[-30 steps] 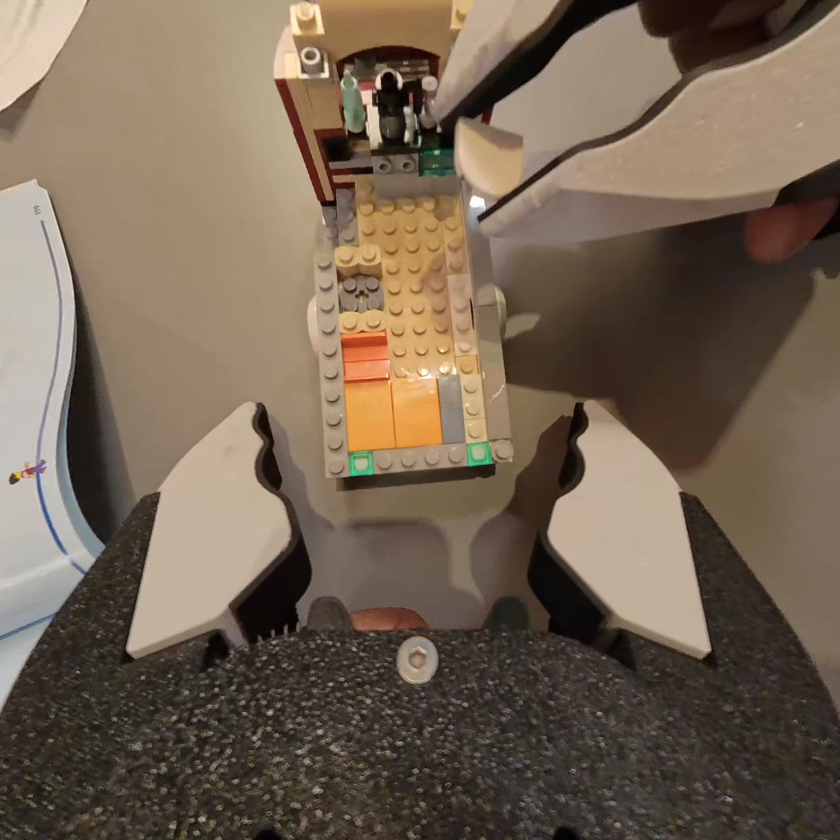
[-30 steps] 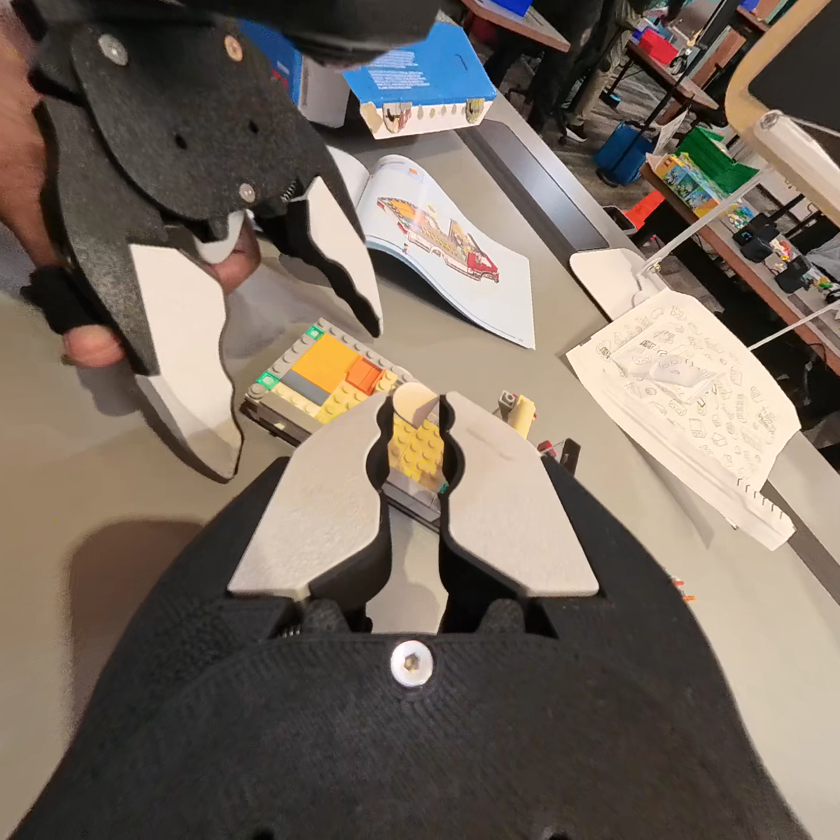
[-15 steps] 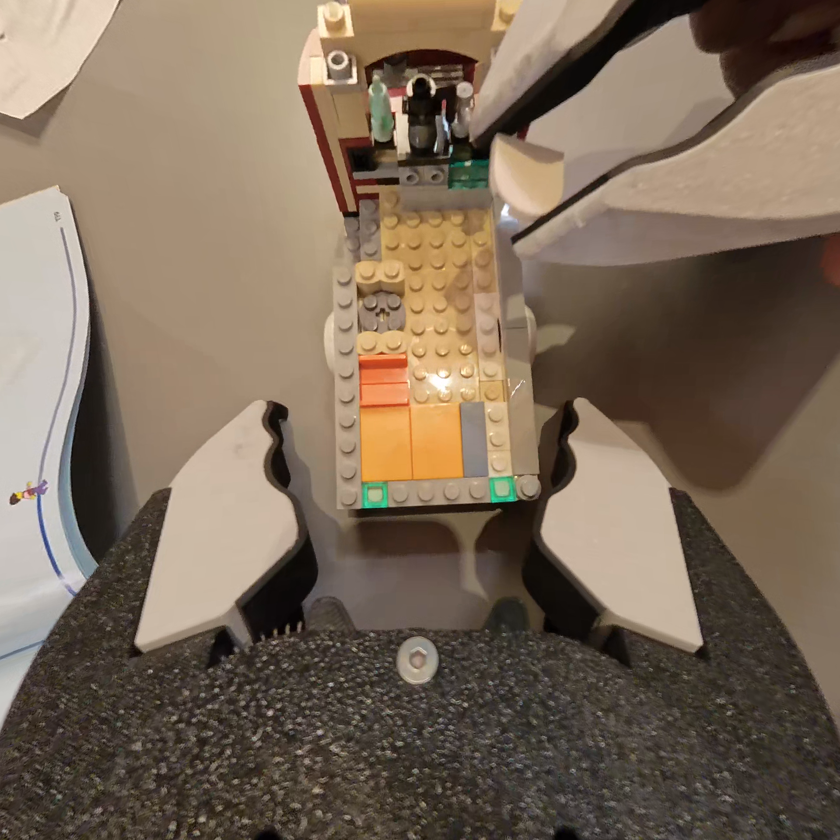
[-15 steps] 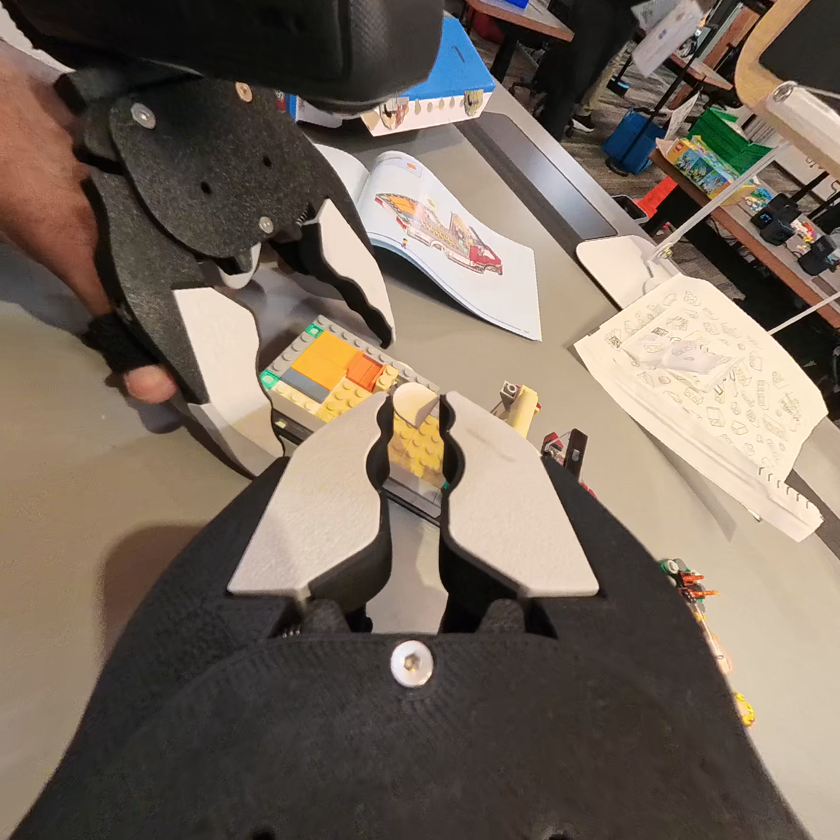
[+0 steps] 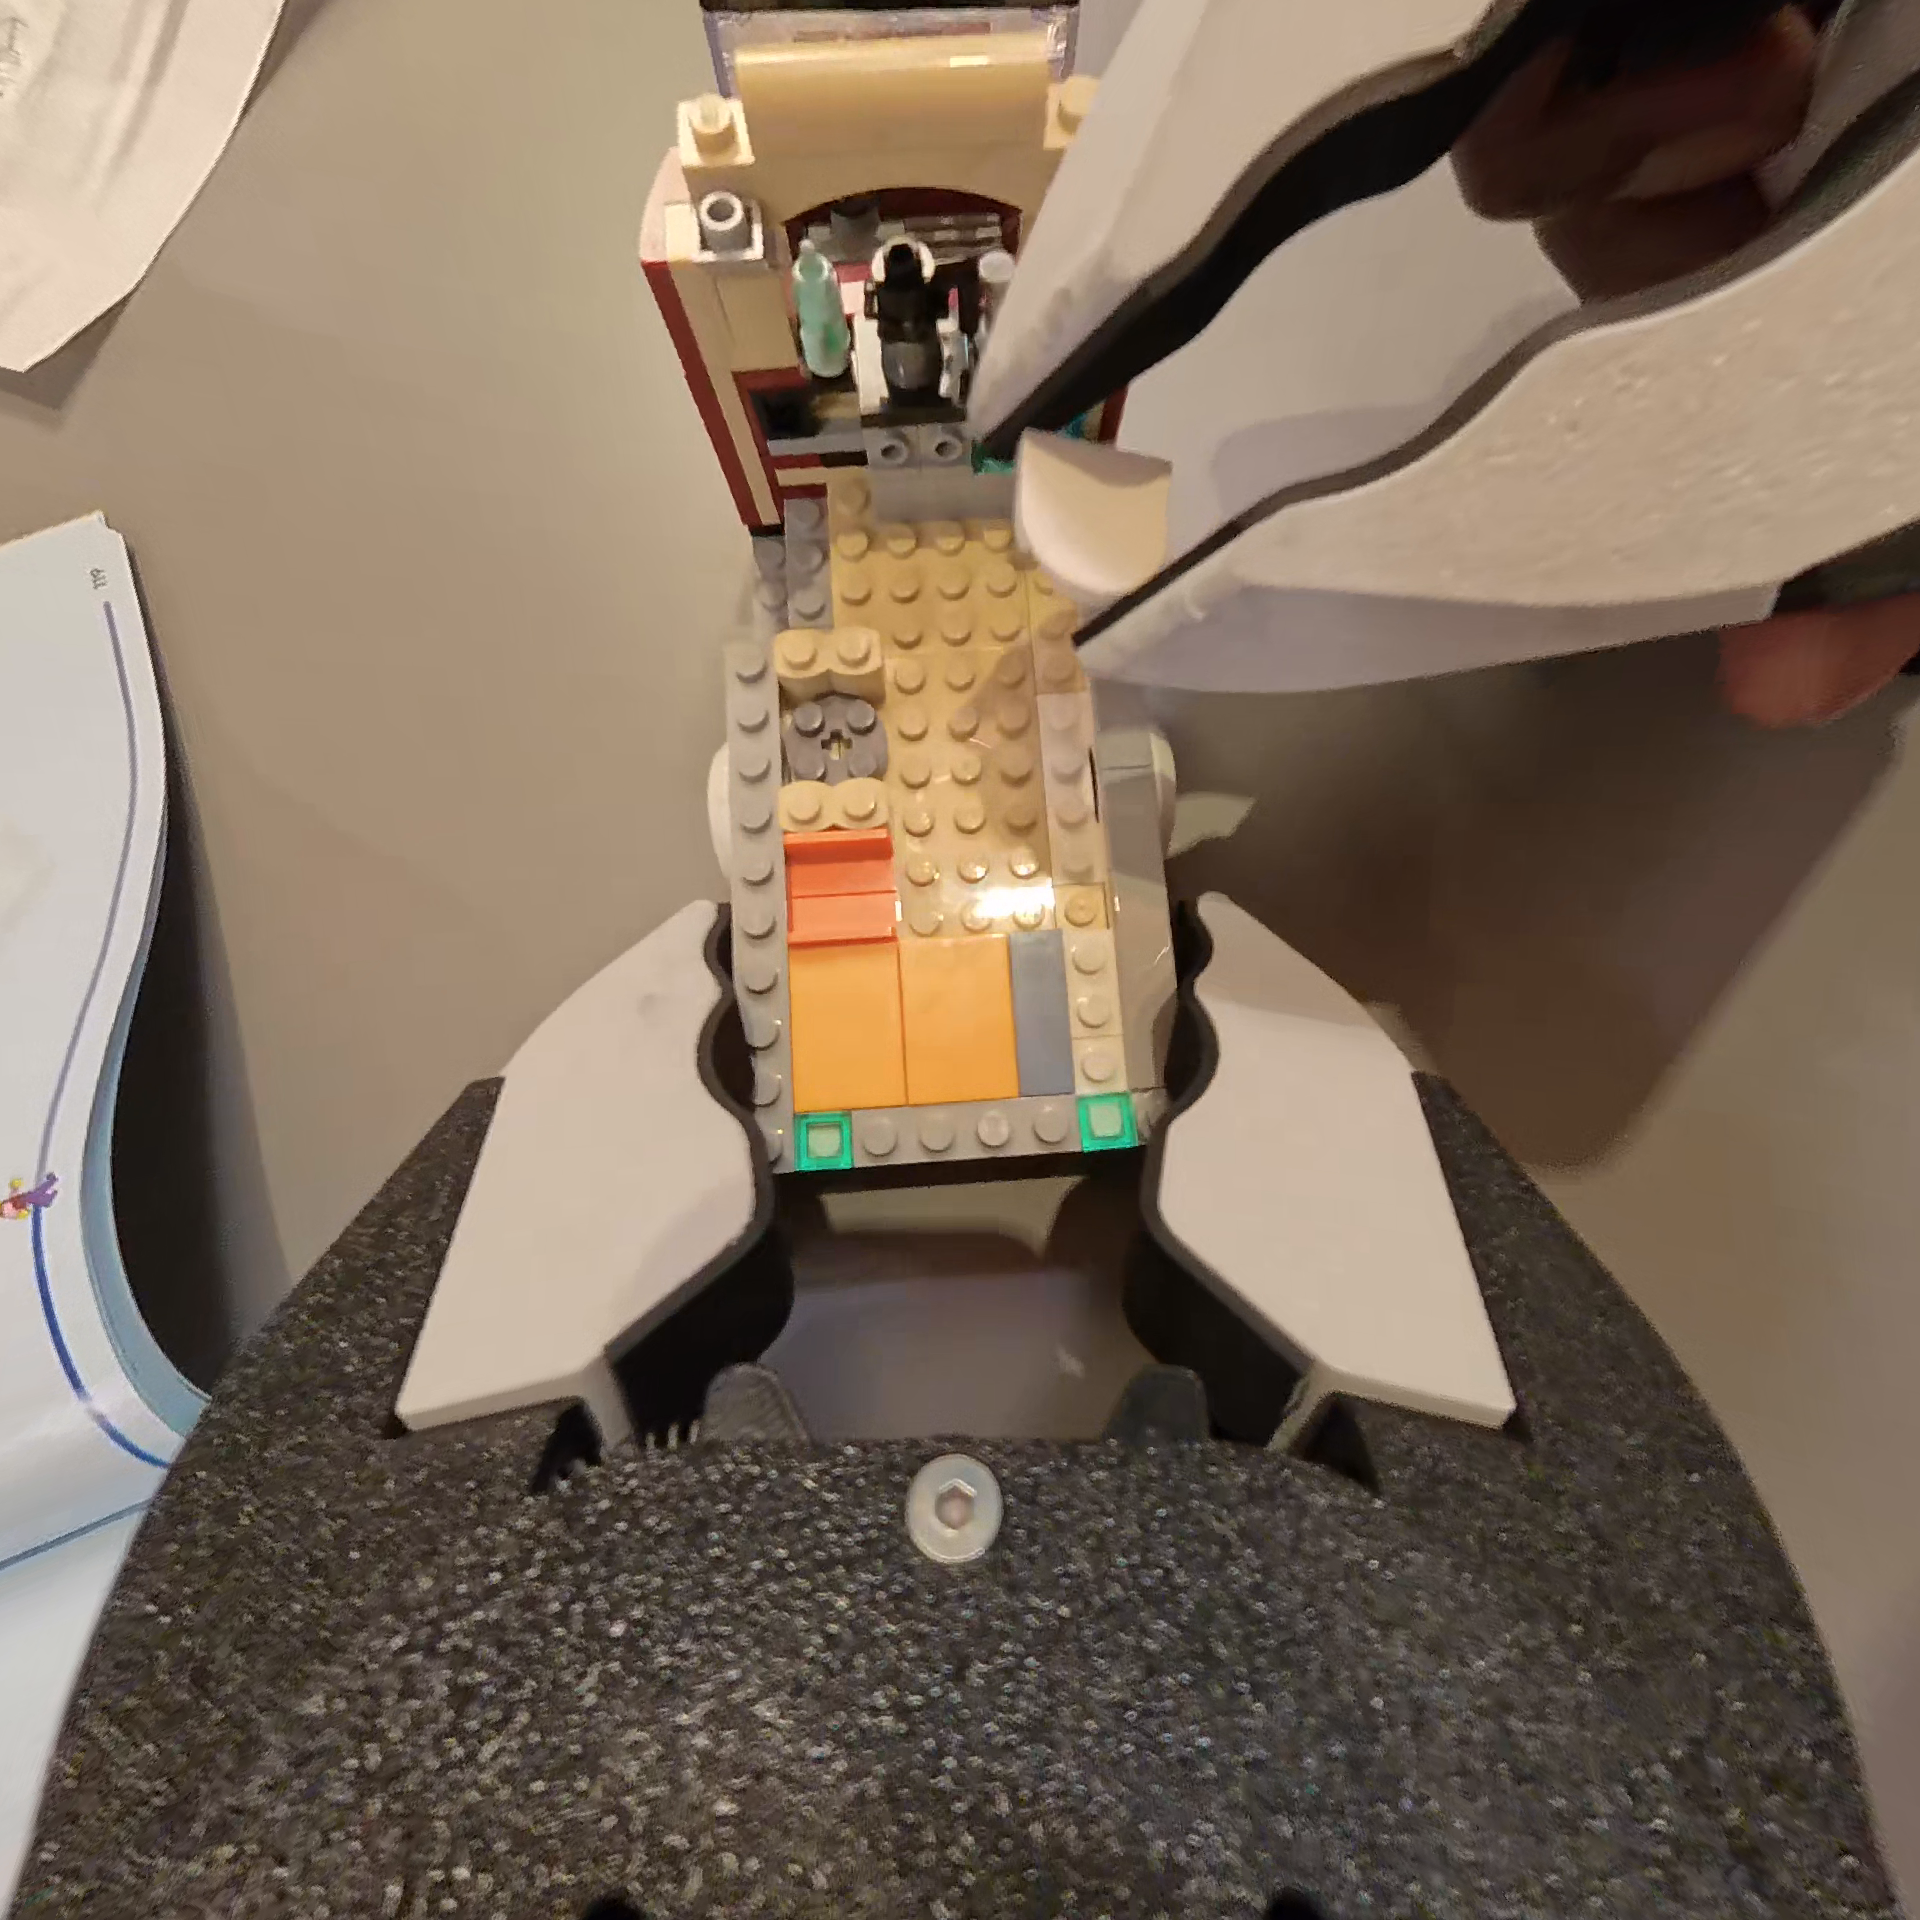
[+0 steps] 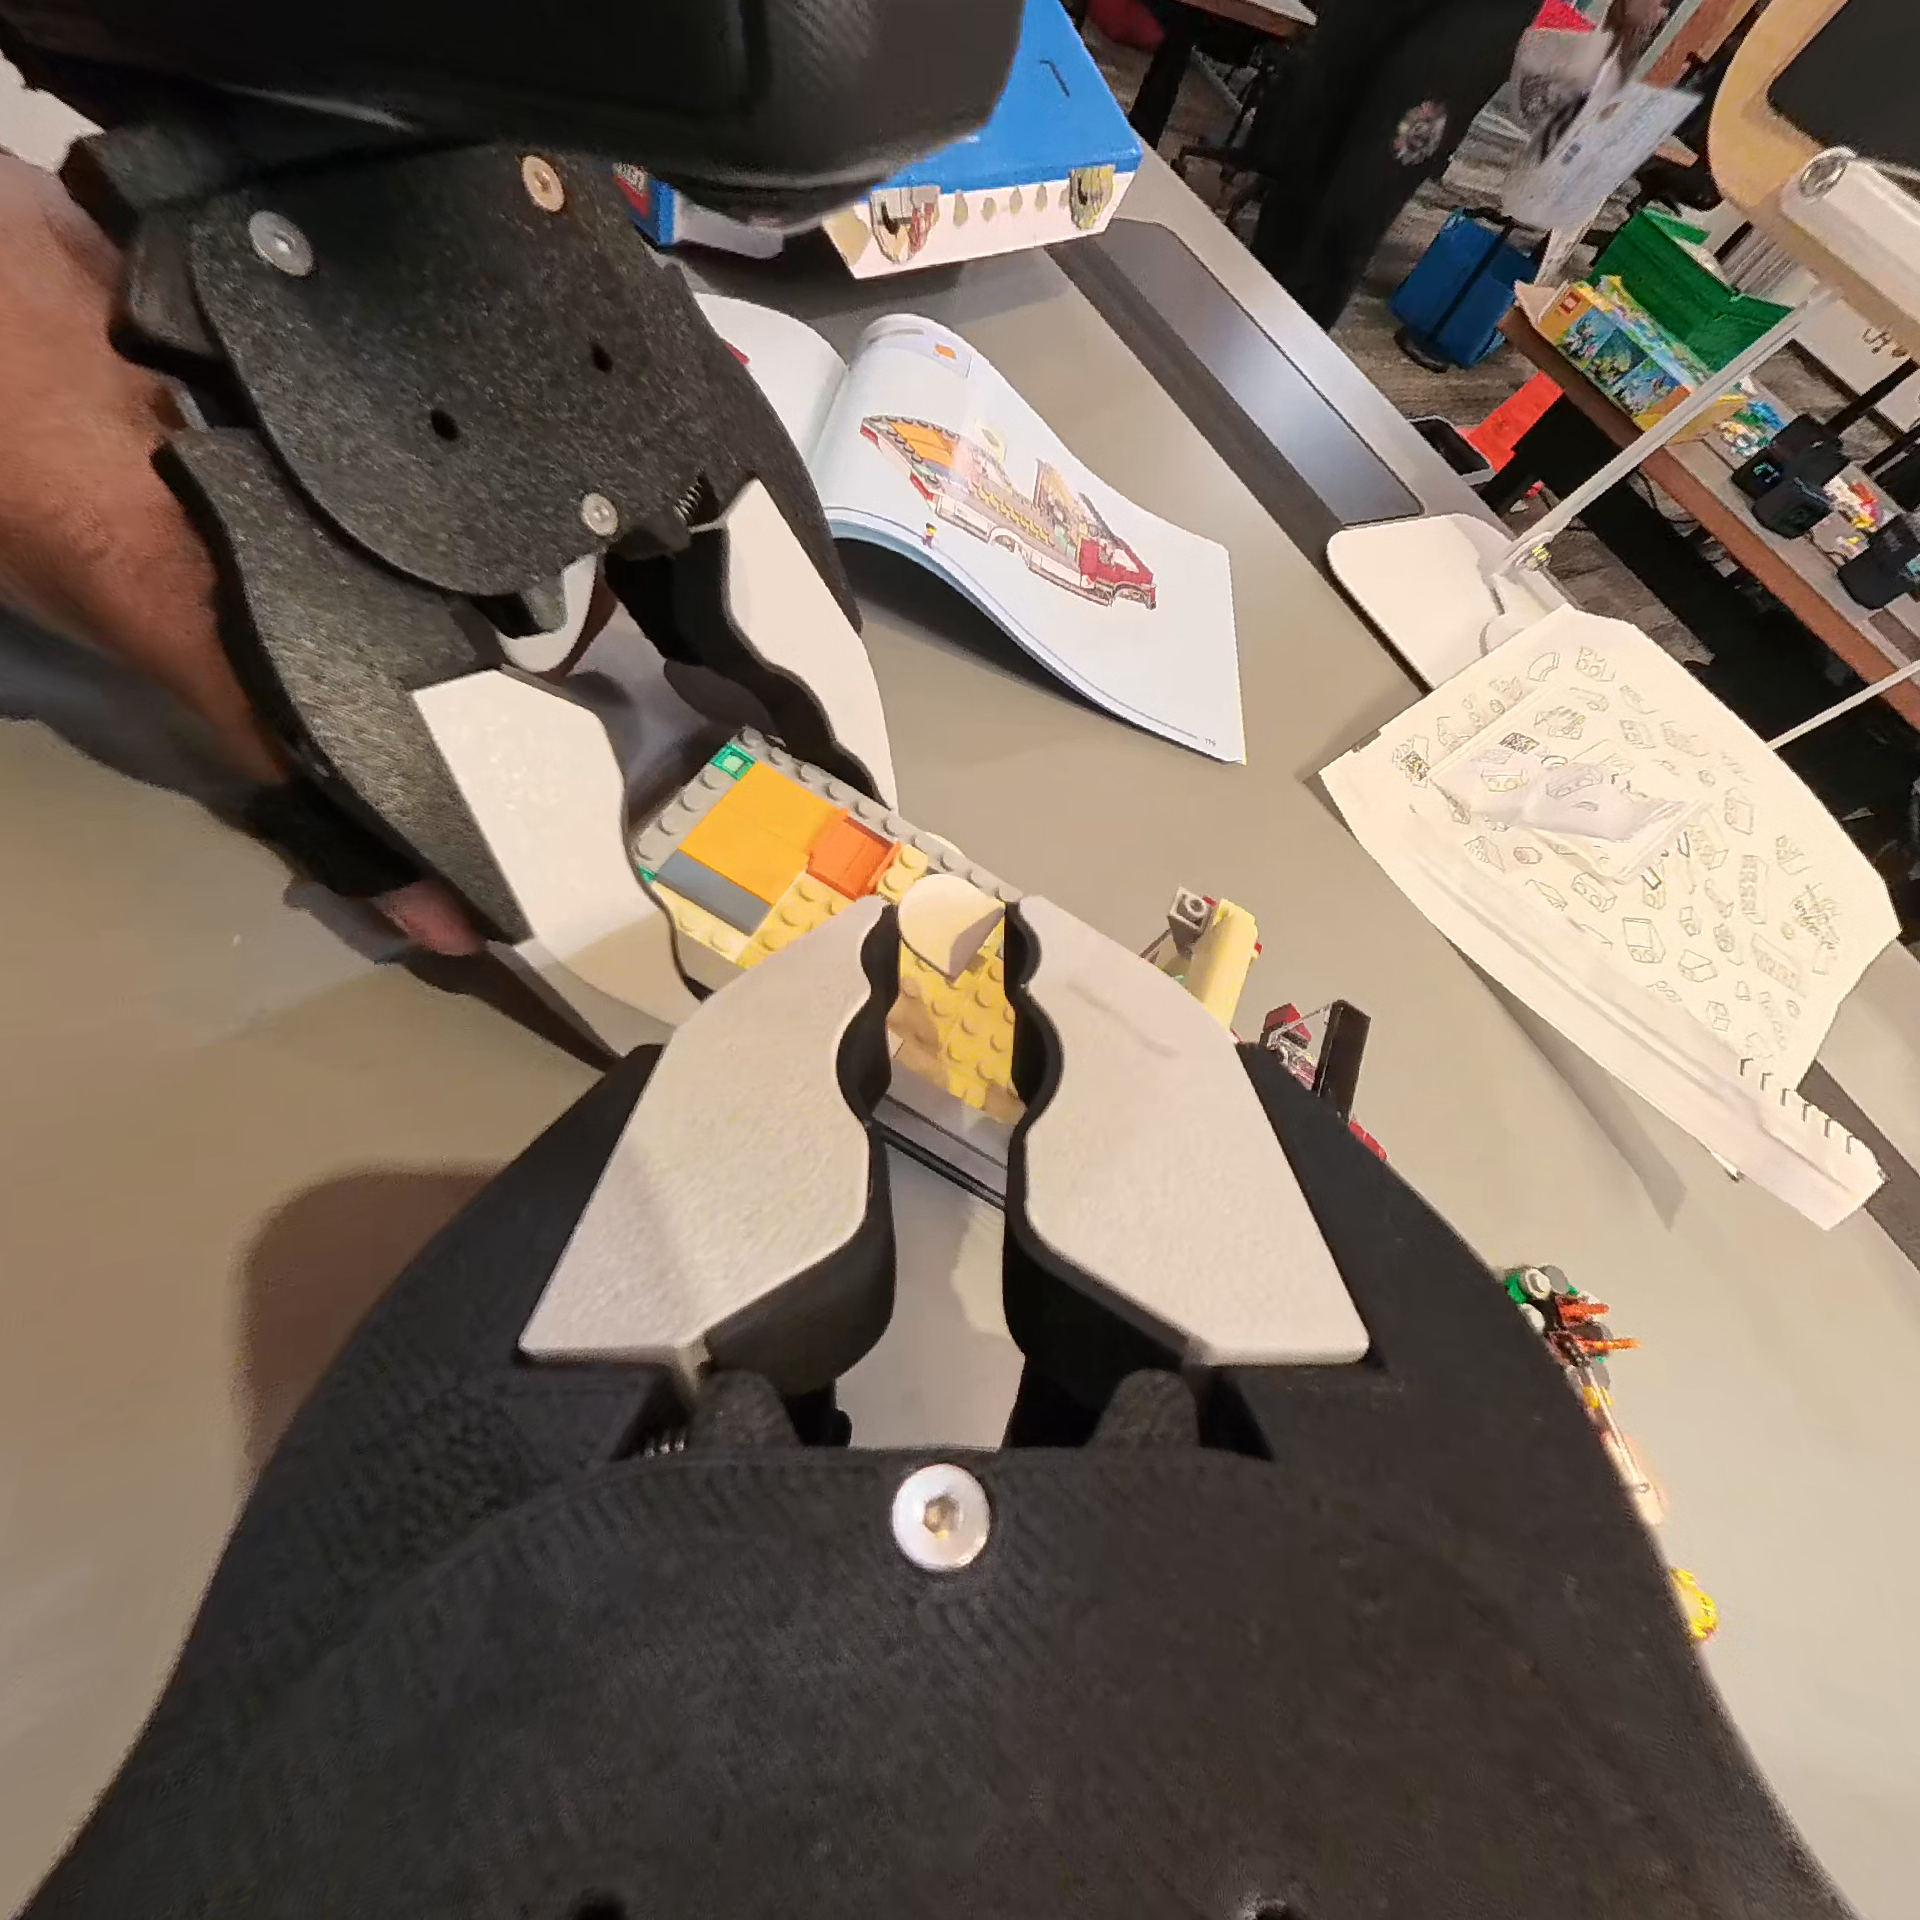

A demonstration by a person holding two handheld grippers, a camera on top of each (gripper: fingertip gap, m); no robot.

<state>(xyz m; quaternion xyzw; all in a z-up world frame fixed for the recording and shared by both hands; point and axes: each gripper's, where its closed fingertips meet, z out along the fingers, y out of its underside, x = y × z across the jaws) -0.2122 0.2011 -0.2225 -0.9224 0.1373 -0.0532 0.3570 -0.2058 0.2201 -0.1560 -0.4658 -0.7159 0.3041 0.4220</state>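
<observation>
A long brick vehicle model (image 5: 956,727) with a tan studded floor, orange tiles and a tan and dark red front stands on the grey table (image 5: 416,623). My left gripper (image 5: 956,935) is closed around its rear end, with both pads against its sides; the right wrist view shows the same grip on the model (image 6: 769,831). My right gripper (image 6: 951,914) is shut on a small cream rounded brick (image 6: 951,925). It holds the brick (image 5: 1091,520) just above the model's right side, near the front.
An open instruction booklet (image 6: 1039,540) lies behind the model and shows at the left edge (image 5: 62,935). A paper sheet with brick drawings (image 6: 1621,862), a white lamp base (image 6: 1423,582), a blue box (image 6: 1039,135) and loose small parts (image 6: 1569,1330) lie to the right. Across from one pair of fingers to the other is roughly 7 centimetres.
My left gripper moved forward around the model's rear end and its jaws closed onto the sides. My right gripper kept the cream brick and stayed over the model's front right.
</observation>
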